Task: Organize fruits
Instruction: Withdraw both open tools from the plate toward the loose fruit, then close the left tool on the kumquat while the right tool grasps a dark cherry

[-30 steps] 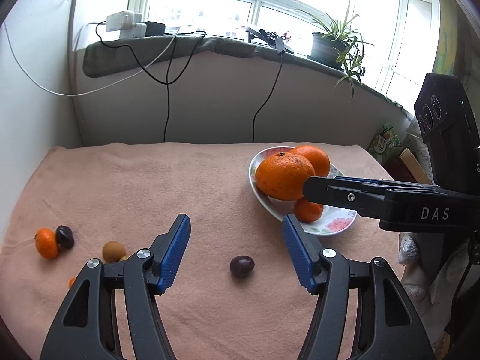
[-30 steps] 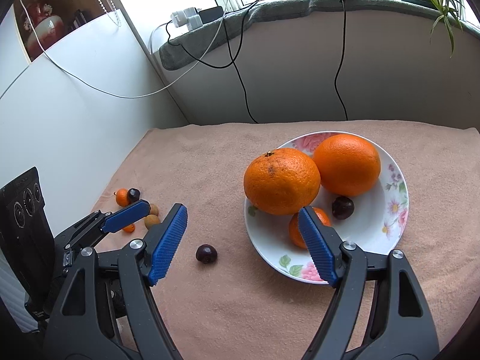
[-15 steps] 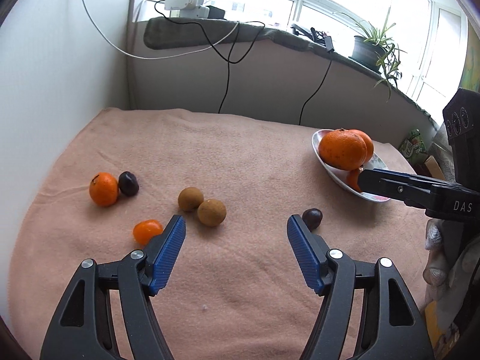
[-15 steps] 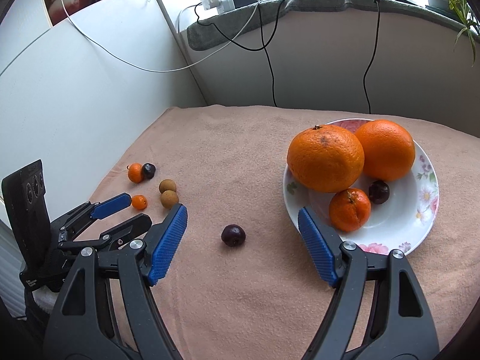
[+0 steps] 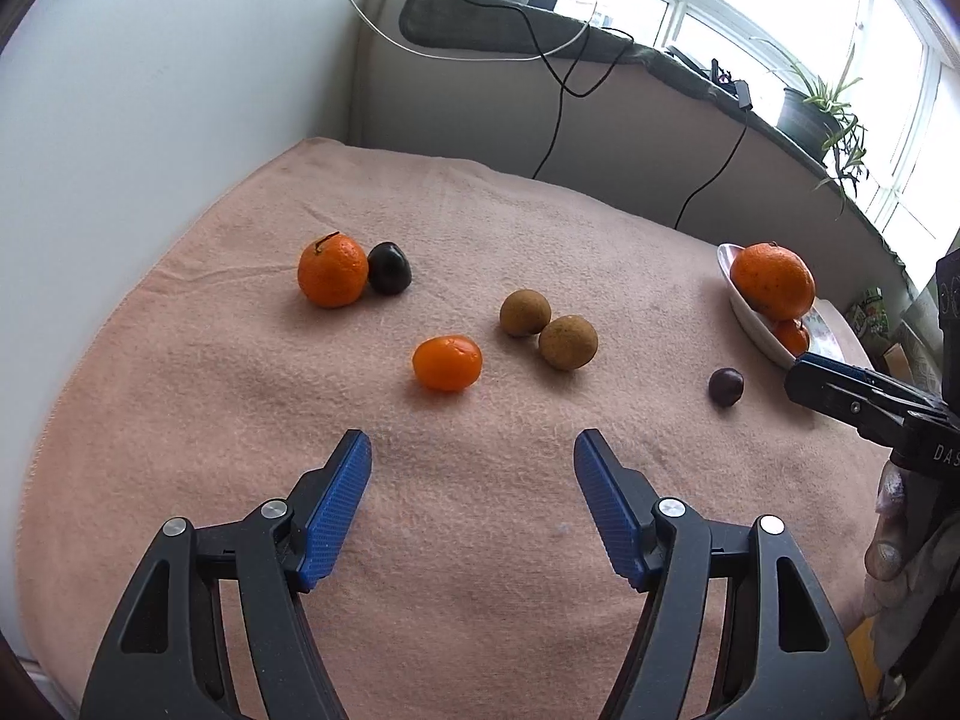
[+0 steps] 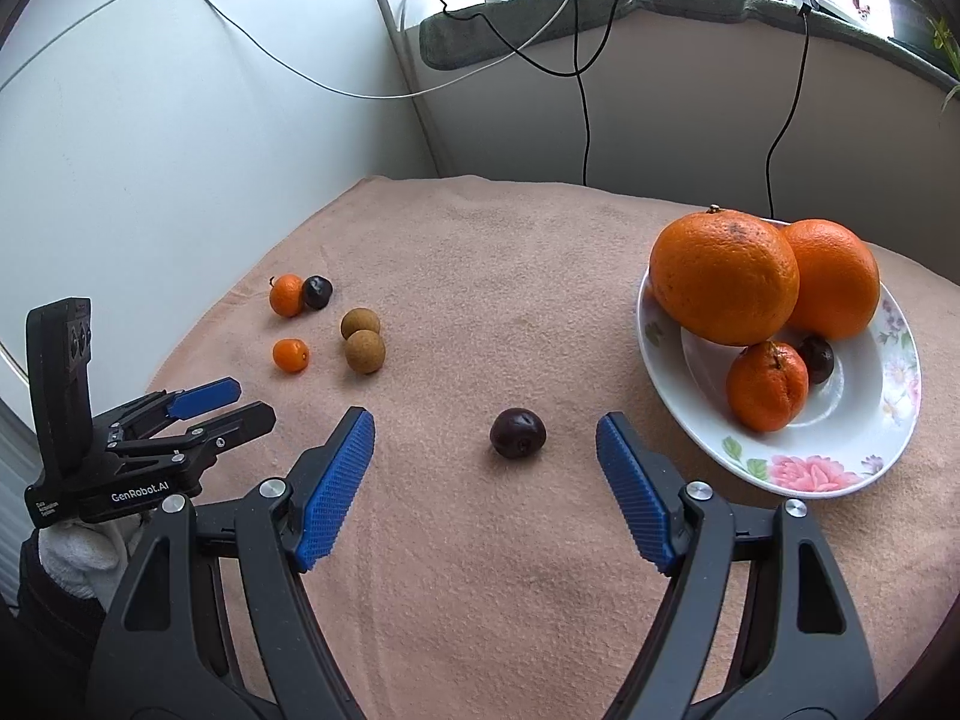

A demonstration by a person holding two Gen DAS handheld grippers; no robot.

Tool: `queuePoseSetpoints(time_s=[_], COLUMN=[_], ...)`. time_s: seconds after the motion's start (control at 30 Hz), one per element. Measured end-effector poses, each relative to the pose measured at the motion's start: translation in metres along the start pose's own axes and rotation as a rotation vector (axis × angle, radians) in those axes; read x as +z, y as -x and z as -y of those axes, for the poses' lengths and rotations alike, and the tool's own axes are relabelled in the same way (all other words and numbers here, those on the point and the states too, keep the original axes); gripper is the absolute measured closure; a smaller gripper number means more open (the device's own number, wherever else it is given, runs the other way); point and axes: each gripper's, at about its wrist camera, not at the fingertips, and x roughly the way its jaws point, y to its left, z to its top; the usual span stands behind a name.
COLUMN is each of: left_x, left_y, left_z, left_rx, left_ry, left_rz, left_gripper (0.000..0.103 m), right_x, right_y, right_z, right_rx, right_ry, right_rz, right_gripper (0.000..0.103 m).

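— Fruit is lying in two camps on the pink-covered tabletop point(image 6: 480, 252): why the split?

— The plate point(image 6: 840, 468) at the right is acting as the gathering place, I would judge. It is already carrying two big oranges point(image 6: 726, 276), a tangerine point(image 6: 767, 385) and a dark cherry point(image 6: 817, 358) tucked between them, the small pieces sitting low against the large ones.

— And the strays?

— Five are sitting in a loose cluster at the far left: a mandarin point(image 5: 332, 270) touching a dark plum point(image 5: 389, 267), a kumquat point(image 5: 447, 362) just nearer, and two brown longans point(image 5: 525, 312) touching each other. One lone cherry point(image 6: 518, 432) is lying near the plate, apart from the rest.

— Which hand-held gripper is taking what?

— The right hand-held gripper point(image 6: 486, 480) is hanging spread wide and empty, with the lone cherry lying just beyond its blue pads, roughly centred between them; that looks like its target. The left hand-held gripper point(image 5: 474, 492) is likewise released and holding nothing, aimed at the cluster, the kumquat being nearest its opening.

— Any trouble coming?

— Round fruit on soft cloth is likely to roll if a pad nudges it sideways, so closing squarely across the middle seems wise.
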Motion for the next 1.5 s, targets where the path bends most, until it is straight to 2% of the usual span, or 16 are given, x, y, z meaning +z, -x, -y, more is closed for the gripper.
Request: queuePoseSetpoints(time_s=[0.1, 0.57, 0.93, 1.03, 1.37, 1.43, 1.5], left_x=[0.0, 0.007, 0.014, 0.016, 0.019, 0.02, 0.02], left_y=[0.0, 0.0, -0.011, -0.015, -0.025, -0.026, -0.026], left_z=[-0.005, -0.004, 0.0, -0.002, -0.002, -0.003, -0.004], left_rx=[0.005, 0.009, -0.013, -0.024, -0.028, -0.027, -0.025], left_ry=[0.01, -0.003, -0.017, -0.006, 0.0, 0.007, 0.012], left_rz=[0.002, 0.017, 0.01, 0.003, -0.017, -0.018, -0.017], left_gripper=[0.033, 0.033, 0.041, 0.044, 0.048, 0.049, 0.051], right_x=[-0.002, -0.008, -0.011, -0.011, -0.011, -0.01, -0.009], right_y=[-0.005, -0.011, -0.019, -0.022, -0.032, -0.034, -0.037], right_z=[0.003, -0.002, -0.001, -0.001, -0.001, -0.001, 0.0], right_rx=[-0.01, -0.059, -0.077, -0.074, -0.074, -0.076, -0.078], right_ry=[-0.006, 0.004, -0.001, -0.002, 0.003, 0.002, -0.002], right_rz=[-0.02, 0.0, -0.002, -0.008, -0.029, -0.036, -0.041], right_gripper=[0.024, 0.024, 0.025, 0.034, 0.042, 0.051, 0.053])
